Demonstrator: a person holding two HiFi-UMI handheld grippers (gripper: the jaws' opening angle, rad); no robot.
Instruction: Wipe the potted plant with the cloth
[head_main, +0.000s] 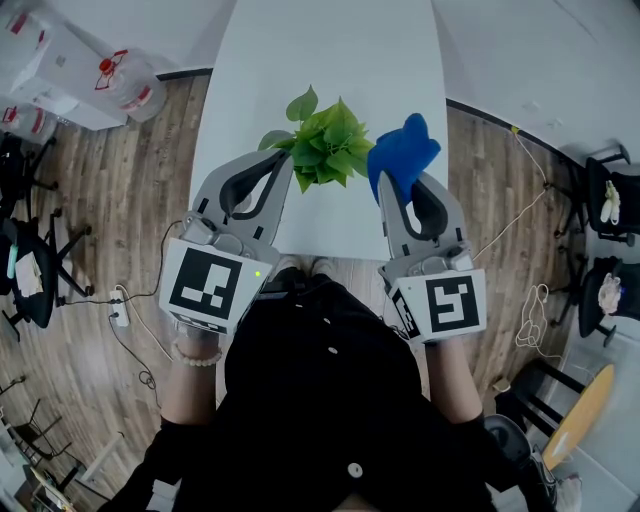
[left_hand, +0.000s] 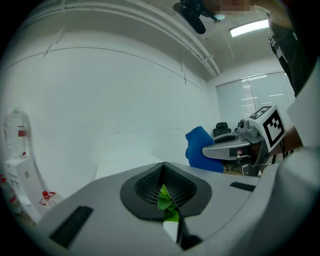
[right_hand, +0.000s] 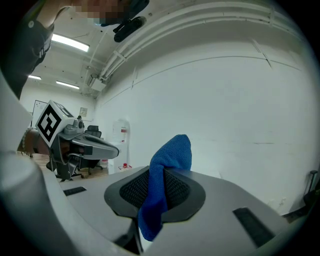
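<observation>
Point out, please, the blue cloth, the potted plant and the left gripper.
blue cloth (head_main: 405, 150): head view, its bunched top.
potted plant (head_main: 330, 150): head view, middle of the leaves.
left gripper (head_main: 285, 158): head view, between its fingertips.

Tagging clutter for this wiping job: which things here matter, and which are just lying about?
In the job: plant, cloth, left gripper pinching a leaf, right gripper holding the cloth.
Lying about: water jug, power strip, chairs.

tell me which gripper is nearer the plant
Left. The left gripper has its jaws shut on the plant, pinching a leaf; the right gripper holds the cloth just beside it.
</observation>
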